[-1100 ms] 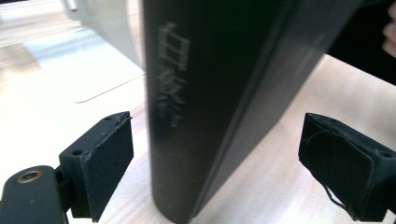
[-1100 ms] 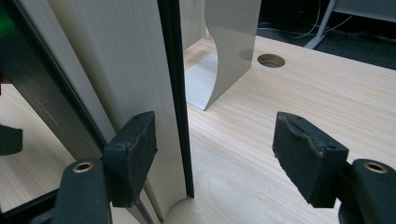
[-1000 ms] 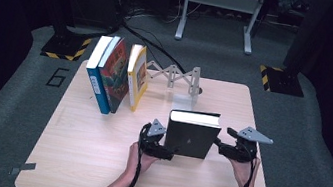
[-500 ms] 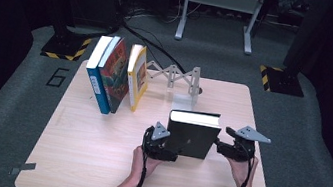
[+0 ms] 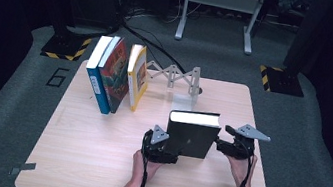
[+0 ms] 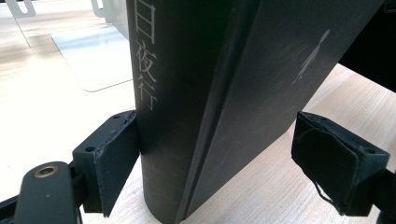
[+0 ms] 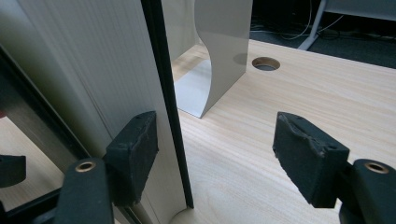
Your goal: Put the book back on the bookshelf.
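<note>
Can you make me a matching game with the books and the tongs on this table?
Things:
1. black book
2. yellow book
3. blue book
4. left tongs

Places or states:
A. leftmost in the leaning row
B. standing upright between the two tongs
C. open around the black book's spine
D. rightmost in the leaning row, nearest the folding bookend

Pairs: 1-B, 2-D, 3-A, 4-C

4 books, 1 black book standing apart, 3 leaning books, 1 folding book rack, 2 claws, 1 table
</note>
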Demonstrator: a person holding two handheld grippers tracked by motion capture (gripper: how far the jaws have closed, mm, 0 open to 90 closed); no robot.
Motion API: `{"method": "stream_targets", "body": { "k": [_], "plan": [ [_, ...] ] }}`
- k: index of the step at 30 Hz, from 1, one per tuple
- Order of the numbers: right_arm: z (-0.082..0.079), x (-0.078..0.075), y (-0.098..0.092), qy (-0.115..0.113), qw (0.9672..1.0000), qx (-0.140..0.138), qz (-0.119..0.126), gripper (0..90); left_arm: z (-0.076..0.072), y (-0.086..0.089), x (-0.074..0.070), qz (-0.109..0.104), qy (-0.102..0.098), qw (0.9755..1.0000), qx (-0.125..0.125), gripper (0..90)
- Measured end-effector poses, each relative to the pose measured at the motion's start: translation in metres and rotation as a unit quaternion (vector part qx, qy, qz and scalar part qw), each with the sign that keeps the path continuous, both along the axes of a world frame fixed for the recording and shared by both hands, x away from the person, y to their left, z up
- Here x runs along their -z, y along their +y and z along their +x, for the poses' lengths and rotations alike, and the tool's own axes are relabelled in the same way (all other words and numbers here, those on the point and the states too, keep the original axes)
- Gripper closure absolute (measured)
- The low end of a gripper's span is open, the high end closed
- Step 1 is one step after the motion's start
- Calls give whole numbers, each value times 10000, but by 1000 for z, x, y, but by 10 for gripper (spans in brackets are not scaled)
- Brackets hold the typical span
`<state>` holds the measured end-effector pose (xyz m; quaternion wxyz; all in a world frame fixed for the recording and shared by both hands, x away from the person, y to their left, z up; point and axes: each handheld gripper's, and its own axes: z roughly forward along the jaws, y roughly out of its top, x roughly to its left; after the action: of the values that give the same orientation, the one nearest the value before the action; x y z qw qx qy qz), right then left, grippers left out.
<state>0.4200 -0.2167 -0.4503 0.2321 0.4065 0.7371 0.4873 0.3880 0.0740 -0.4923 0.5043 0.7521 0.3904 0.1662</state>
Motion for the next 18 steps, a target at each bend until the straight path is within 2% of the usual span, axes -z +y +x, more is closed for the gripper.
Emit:
{"method": "stream_targets", "body": {
  "k": [2,3,4,5,8,11,16,18],
  "plan": [
    [1,0,1,2,10000,-2,14,305,-1,1,0,51,-4,10000,28,155],
    [2,0,1,-18,10000,-4,1,305,-1,0,0,-18,-6,10000,-8,155],
    [3,0,1,-22,10000,-2,8,307,-2,2,0,58,9,10000,54,155],
    [3,0,1,-15,10000,-12,28,306,-3,1,1,-35,-10,10000,-2,155],
    [7,1,1,3,10000,-32,48,300,-3,3,0,22,11,10000,78,158],
    [7,1,0,-7,10000,-42,31,284,1,8,-1,-154,-7,9998,131,181],
    [4,0,-2,-3,10000,-15,15,269,13,15,-10,-245,-78,9993,259,165],
    [3,0,-3,-32,10000,2,31,268,17,16,-14,-307,-42,9989,363,166]
  ]
}}
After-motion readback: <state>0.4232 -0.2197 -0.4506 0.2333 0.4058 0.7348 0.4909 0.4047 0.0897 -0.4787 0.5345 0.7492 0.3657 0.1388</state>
